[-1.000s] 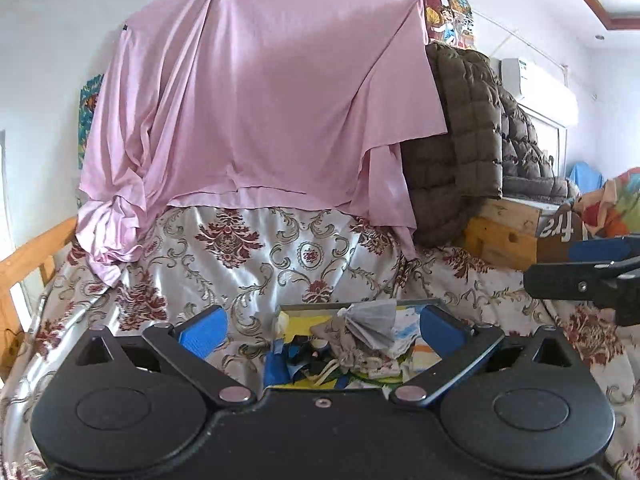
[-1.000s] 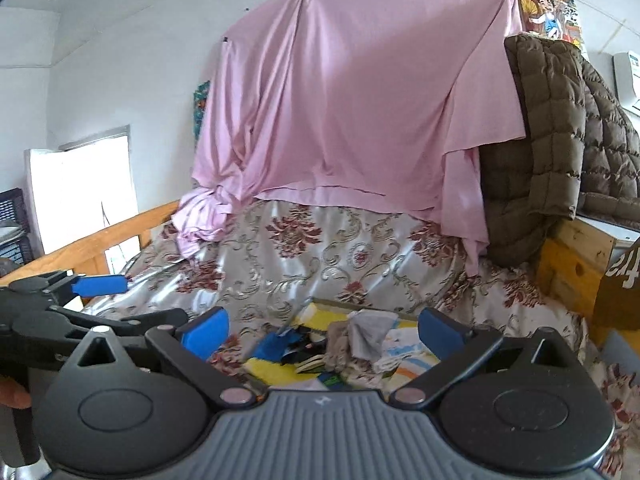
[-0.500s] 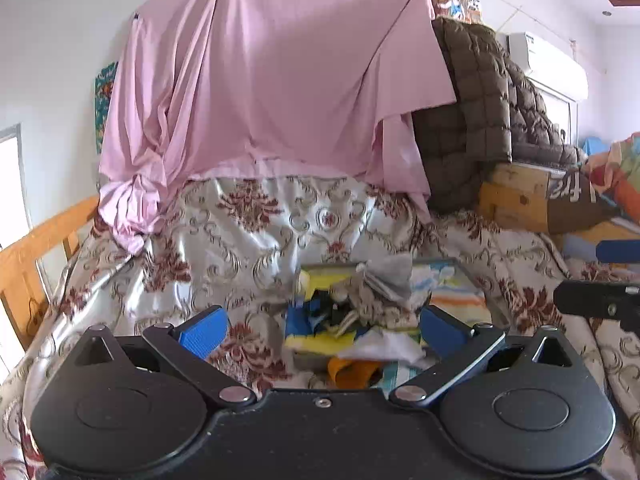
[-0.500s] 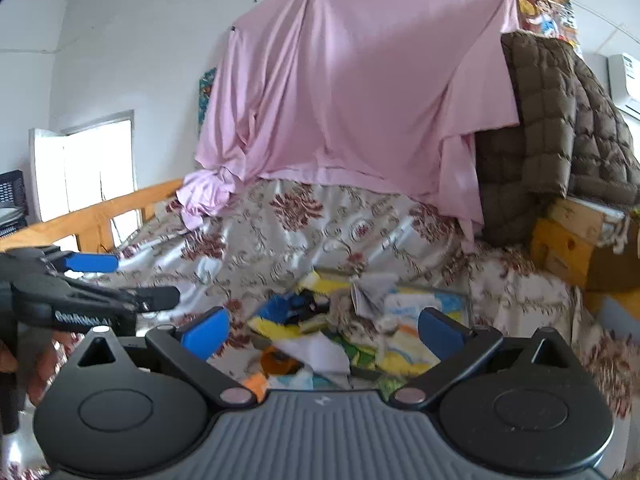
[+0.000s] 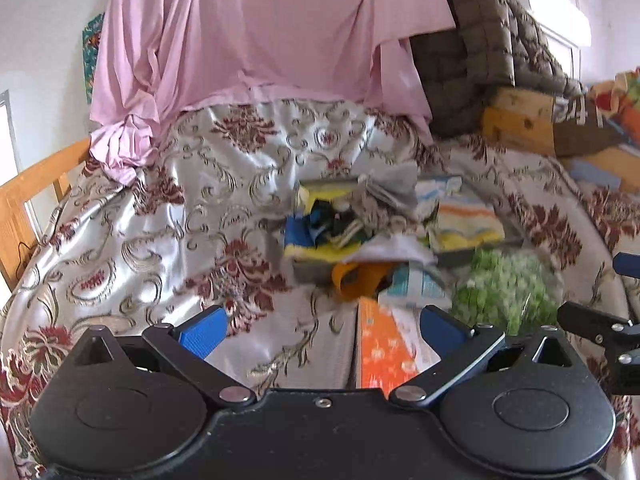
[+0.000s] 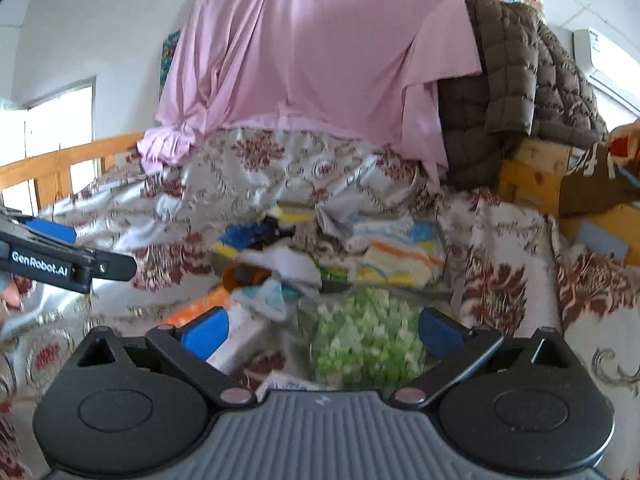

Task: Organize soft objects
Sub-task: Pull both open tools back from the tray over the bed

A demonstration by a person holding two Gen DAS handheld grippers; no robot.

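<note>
A grey tray (image 5: 476, 255) (image 6: 447, 276) on the floral bedspread holds a jumble of soft items: blue and yellow cloths (image 5: 304, 236) (image 6: 240, 238), a grey cloth (image 5: 394, 192) (image 6: 340, 216), a striped towel (image 5: 466, 220) (image 6: 400, 254). In front lie an orange piece (image 5: 356, 278), an orange patterned cloth (image 5: 382, 350) (image 6: 196, 308) and a green and white fluffy bundle (image 5: 506, 290) (image 6: 366, 338). My left gripper (image 5: 324, 328) is open and empty above the orange patterned cloth. My right gripper (image 6: 324, 328) is open and empty over the green bundle.
A pink sheet (image 5: 256, 32) hangs on the back wall. A brown quilted jacket (image 5: 476, 48) lies over wooden crates (image 5: 516, 124) at the right. A wooden bed rail (image 5: 28, 192) runs along the left.
Both grippers have tilted down and come closer to the pile. The orange cloth and the green bundle have come into view in front of the tray.
</note>
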